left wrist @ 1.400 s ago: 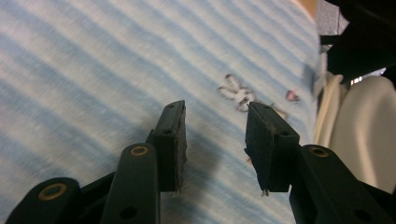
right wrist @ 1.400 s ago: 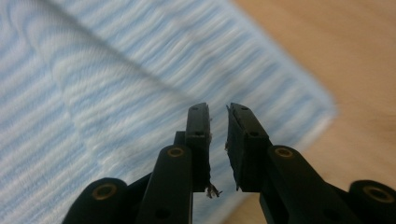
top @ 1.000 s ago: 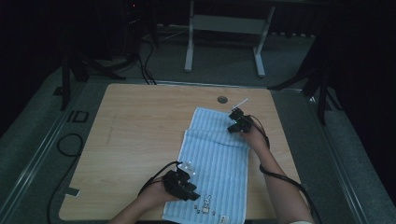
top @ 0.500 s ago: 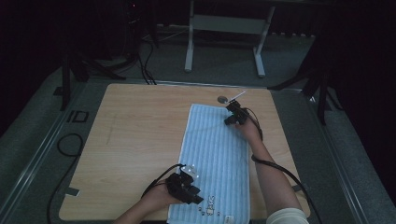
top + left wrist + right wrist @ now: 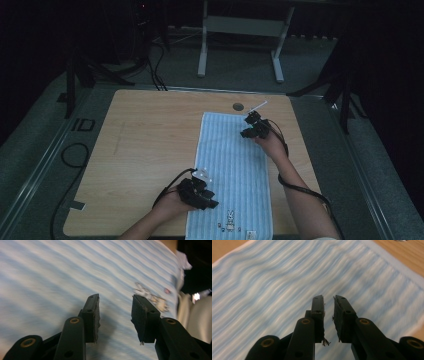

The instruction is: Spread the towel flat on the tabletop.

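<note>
A light blue striped towel (image 5: 235, 165) lies flat and lengthwise on the wooden table (image 5: 150, 135), with a small printed figure (image 5: 230, 220) at its near end. My left gripper (image 5: 204, 196) hovers over the towel's near left edge. Its jaws stand apart over the cloth (image 5: 50, 270), with nothing between them (image 5: 115, 298). My right gripper (image 5: 251, 125) is at the towel's far right corner. Its jaws have just been opening, and a narrow gap shows with no cloth in it (image 5: 328, 298). The striped towel (image 5: 274, 277) lies below them.
A round hole (image 5: 238, 106) sits in the tabletop just beyond the towel's far edge. Bare wood stretches to the left of the towel. A metal stand (image 5: 240, 25) is behind the table, and cables (image 5: 75, 155) lie on the floor at the left.
The towel, skewed a second ago, now lies straight and flat. The right gripper carried its far right corner away from the person and its jaws have parted. The left gripper barely shifted.
</note>
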{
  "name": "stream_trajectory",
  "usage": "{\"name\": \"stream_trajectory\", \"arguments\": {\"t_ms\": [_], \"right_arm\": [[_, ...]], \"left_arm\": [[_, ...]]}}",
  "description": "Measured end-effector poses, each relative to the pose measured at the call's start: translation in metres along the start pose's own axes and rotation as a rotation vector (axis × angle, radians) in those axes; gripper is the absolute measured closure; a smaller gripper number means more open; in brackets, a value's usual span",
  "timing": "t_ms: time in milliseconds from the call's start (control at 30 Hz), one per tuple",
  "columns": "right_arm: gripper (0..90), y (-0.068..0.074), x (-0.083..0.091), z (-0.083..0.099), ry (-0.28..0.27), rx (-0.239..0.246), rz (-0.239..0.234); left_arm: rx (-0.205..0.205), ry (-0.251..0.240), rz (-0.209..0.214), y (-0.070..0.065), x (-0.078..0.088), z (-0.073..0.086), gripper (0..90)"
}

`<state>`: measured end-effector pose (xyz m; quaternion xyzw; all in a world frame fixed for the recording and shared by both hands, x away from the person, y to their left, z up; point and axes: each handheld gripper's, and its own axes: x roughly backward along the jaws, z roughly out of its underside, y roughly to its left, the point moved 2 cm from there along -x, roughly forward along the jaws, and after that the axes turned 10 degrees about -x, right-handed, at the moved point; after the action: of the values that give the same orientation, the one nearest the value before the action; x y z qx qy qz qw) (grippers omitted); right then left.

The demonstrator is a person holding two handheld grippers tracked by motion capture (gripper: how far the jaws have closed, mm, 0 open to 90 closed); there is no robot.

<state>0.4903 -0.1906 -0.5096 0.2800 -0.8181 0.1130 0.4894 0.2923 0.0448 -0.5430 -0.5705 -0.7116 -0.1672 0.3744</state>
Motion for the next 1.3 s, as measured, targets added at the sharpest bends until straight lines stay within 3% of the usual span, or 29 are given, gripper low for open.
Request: {"name": "stream_trajectory", "arguments": {"t_ms": [100,233,300,367,467,633,767,1067,1300], "right_arm": [[76.1,0.008,0.016,0.024,-0.012,0.005,-0.017],[73.6,0.015,0.032,0.062,-0.049,-0.007,-0.036],[72.6,0.016,0.036,0.079,-0.053,-0.015,-0.043],[72.6,0.017,0.036,0.092,-0.05,-0.015,-0.02],[72.9,0.014,0.032,0.102,-0.036,-0.029,-0.013],[74.9,0.006,0.021,0.103,-0.019,-0.058,0.0],[75.1,-0.001,0.013,0.101,-0.011,-0.077,0.015],[75.0,-0.018,0.007,0.085,-0.002,-0.101,0.026],[72.0,-0.021,0.003,0.077,0.004,-0.11,0.029]], "left_arm": [[0.018,-0.025,-0.065,0.011,0.014,0.001,55.7],[0.039,-0.058,-0.112,0.022,0.031,0.003,55.7],[0.047,-0.061,-0.132,0.027,0.031,0.004,55.7],[0.057,-0.048,-0.132,0.034,0.028,0.004,55.7],[0.073,-0.034,-0.127,0.046,0.018,0.002,55.7],[0.073,-0.016,-0.178,0.067,0.003,-0.008,55.7],[0.065,0.027,-0.191,0.081,-0.009,-0.014,55.6],[0.077,0.023,-0.184,0.09,-0.019,-0.024,54.5],[0.086,0.012,-0.189,0.095,-0.018,-0.023,54.1]]}}
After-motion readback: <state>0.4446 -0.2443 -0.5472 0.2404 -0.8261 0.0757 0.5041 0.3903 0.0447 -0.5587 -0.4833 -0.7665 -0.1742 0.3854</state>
